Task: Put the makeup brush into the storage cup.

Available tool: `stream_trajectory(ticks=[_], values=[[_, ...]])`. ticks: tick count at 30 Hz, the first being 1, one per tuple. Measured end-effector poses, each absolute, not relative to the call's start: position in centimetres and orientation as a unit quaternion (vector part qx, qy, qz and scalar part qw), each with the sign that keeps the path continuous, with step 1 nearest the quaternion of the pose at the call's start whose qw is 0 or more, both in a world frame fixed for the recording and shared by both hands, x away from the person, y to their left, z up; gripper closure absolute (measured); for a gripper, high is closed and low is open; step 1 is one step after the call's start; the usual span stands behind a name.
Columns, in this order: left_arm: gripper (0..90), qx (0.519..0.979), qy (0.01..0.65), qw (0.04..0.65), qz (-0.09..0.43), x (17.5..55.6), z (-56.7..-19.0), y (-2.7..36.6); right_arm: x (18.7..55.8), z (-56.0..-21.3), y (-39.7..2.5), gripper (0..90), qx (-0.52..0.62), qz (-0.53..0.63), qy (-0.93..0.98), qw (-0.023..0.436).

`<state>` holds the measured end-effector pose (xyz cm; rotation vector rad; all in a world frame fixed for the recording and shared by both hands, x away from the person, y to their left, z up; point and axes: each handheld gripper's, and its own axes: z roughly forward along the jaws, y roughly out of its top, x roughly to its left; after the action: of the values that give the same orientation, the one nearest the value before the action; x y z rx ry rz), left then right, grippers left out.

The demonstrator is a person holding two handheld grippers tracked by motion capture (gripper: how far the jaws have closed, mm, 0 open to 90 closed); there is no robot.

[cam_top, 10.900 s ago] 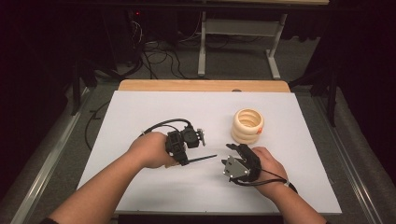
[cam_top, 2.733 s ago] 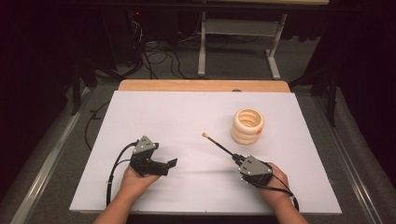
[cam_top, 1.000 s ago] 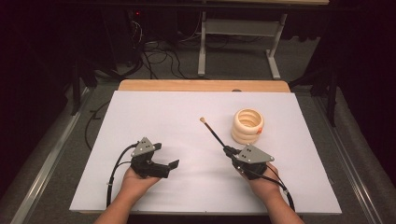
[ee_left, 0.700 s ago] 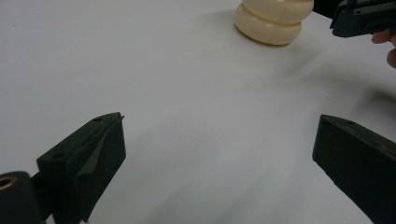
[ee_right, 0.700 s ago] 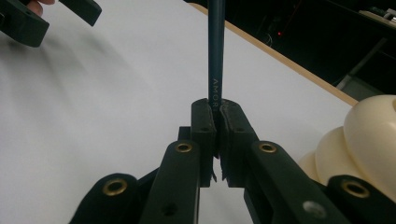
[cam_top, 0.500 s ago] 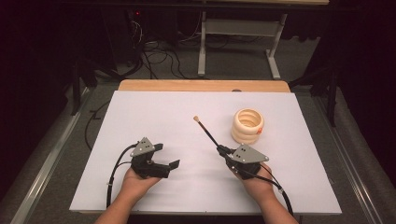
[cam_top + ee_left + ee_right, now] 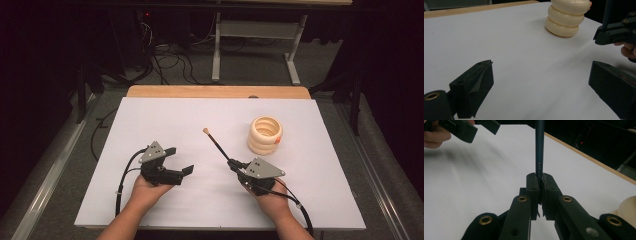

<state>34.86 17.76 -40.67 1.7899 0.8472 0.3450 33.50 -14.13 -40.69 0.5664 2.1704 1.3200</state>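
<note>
- Right gripper [image 7: 539,178]: jaws clamped on a dark makeup brush [image 7: 539,147], above the table [image 7: 150,125]; handle lettering reads "AMOR" (remainder hidden).
- Left gripper [image 7: 541,82]: jaws wide apart, empty.

A white surface [image 7: 165,120] with a wooden far edge [image 7: 215,91] stands on grey carpet [image 7: 250,70]; beyond it, tangled cables [image 7: 172,62], a white frame's legs [image 7: 295,70], dark surroundings.
</note>
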Motion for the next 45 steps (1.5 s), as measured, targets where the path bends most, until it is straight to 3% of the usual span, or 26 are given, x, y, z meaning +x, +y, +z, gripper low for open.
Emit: stream_trajectory(ticks=[32,45], values=[[6.7,0.732,0.327,0.582,0.135,35.4,-38.1,14.2,33.3,-41.0,-13.8,87.6,0.218,0.494,0.798,0.266],[15.2,0.711,0.322,0.614,0.119,34.9,-38.1,14.3,33.2,-41.3,-12.5,87.6,0.21,0.501,0.8,0.255]])
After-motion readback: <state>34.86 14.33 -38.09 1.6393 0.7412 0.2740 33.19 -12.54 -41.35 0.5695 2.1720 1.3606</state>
